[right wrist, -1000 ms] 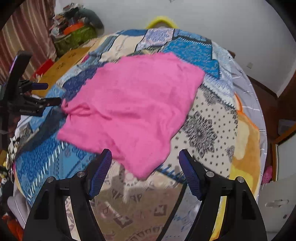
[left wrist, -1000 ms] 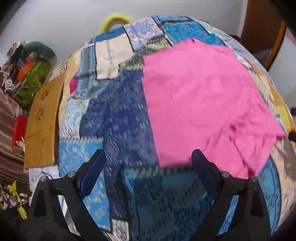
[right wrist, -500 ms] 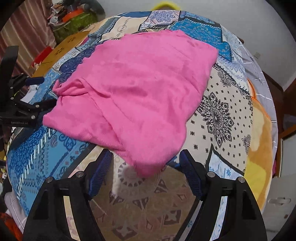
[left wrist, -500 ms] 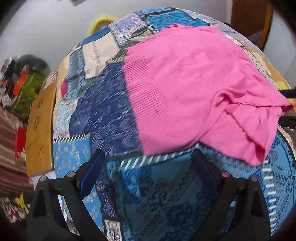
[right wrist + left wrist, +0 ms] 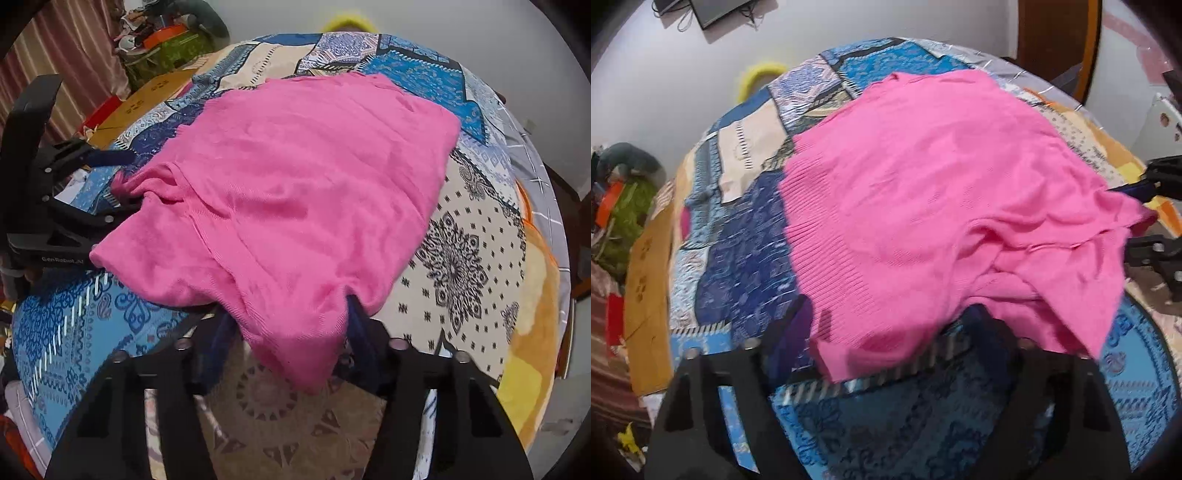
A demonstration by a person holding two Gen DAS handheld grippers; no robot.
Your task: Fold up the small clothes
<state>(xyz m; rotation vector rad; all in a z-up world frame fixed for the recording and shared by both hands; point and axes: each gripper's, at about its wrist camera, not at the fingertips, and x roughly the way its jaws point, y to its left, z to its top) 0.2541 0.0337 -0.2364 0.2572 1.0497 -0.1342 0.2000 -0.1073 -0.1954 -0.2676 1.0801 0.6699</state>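
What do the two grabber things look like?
Both are black plastic. The left gripper and the right gripper each have two angular arms with cut-out slots, small silver screws, and dark blue pads on the fingertips. White lettering is printed on the left gripper's side.

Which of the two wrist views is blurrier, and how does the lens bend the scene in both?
Left wrist view: blurrier, with the pink garment edge smeared near the left tongs. Right wrist view: sharper knit texture on the garment. Both views: fisheye bulges the patchwork bedspread into a dome with dark corners.
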